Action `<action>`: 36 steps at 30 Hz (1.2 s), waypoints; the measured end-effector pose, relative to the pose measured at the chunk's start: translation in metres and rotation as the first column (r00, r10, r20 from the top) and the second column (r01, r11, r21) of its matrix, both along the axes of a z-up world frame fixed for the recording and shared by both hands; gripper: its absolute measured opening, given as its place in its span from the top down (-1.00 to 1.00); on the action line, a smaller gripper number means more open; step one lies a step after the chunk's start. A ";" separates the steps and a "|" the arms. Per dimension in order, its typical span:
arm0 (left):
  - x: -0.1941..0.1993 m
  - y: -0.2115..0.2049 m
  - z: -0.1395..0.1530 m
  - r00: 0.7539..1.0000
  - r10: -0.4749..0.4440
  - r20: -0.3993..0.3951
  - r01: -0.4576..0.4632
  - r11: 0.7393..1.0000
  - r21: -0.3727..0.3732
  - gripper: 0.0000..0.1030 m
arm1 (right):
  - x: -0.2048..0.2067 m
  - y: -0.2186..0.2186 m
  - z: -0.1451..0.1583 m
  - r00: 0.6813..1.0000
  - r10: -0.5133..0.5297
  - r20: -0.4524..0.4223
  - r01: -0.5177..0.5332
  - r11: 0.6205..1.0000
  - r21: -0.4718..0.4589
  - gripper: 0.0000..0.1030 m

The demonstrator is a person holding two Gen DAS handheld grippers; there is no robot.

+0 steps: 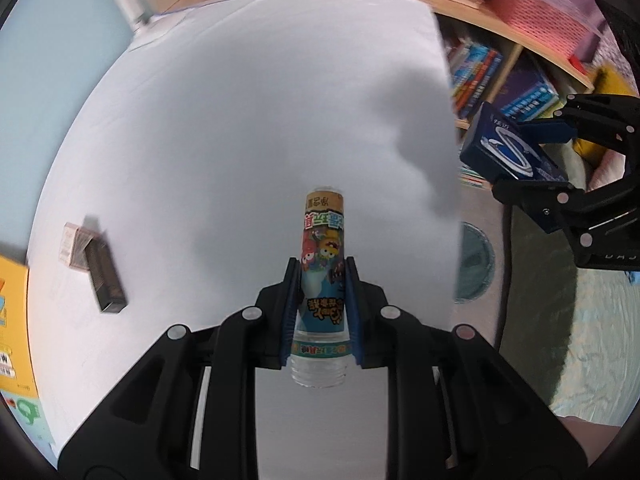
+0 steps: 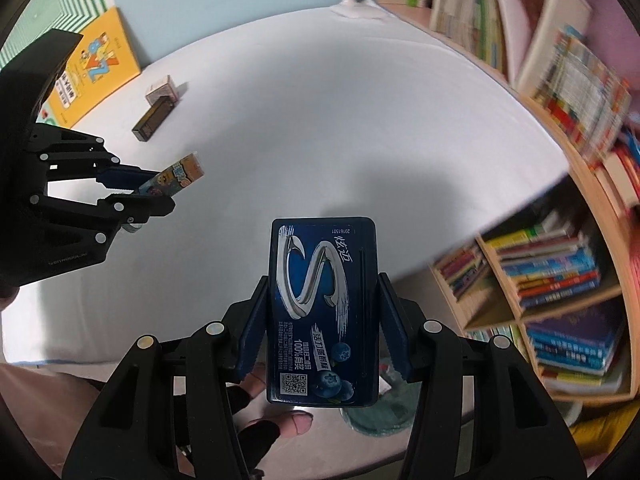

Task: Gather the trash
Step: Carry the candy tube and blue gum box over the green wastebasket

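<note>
Yellow book (image 2: 98, 64): flat, glossy cover, at the surface's left edge.
Pale carton (image 1: 71, 246) and dark rectangular box (image 1: 105, 276): touching, near the left edge of the white matte surface (image 1: 240, 120).
Bottle (image 1: 322, 280): clear plastic cylinder with a colourful cartoon label, held above the surface. The left tool (image 1: 320, 280) pinches it at the label, blue pads on both sides.
Gum pack (image 2: 323, 312): dark blue, glossy, rounded rectangle, held beyond the surface's right edge. The right tool (image 2: 322, 320) grips its long sides.
</note>
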State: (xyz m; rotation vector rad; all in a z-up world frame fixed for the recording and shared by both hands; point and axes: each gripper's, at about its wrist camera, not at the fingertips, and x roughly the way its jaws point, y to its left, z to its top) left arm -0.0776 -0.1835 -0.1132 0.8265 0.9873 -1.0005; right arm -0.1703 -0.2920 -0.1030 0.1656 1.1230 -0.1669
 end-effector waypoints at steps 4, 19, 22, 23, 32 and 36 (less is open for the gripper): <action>-0.027 -0.018 -0.001 0.997 -0.073 0.002 0.073 0.997 0.004 0.62 | -0.031 -0.012 0.002 0.998 -0.061 0.000 0.061 0.998 0.004 -0.02; -0.120 -0.062 -0.003 0.962 -0.272 -0.016 0.272 0.962 0.013 0.61 | -0.141 -0.046 -0.002 0.967 -0.255 -0.018 0.255 0.967 0.005 -0.02; -0.138 -0.069 -0.005 0.950 -0.311 -0.023 0.311 0.950 0.020 0.61 | -0.161 -0.051 -0.003 0.957 -0.288 -0.018 0.288 0.957 0.008 -0.02; -0.145 -0.071 -0.006 0.946 -0.325 -0.023 0.325 0.945 0.022 0.61 | -0.167 -0.052 -0.004 0.954 -0.299 -0.018 0.299 0.954 0.010 -0.02; -0.190 -0.090 -0.015 0.915 -0.401 -0.036 0.403 0.914 0.045 0.61 | -0.219 -0.058 -0.009 0.924 -0.382 -0.026 0.383 0.923 0.028 -0.02; -0.206 -0.096 -0.019 0.903 -0.426 -0.050 0.428 0.902 0.053 0.61 | -0.240 -0.061 -0.012 0.911 -0.412 -0.028 0.413 0.910 0.040 -0.02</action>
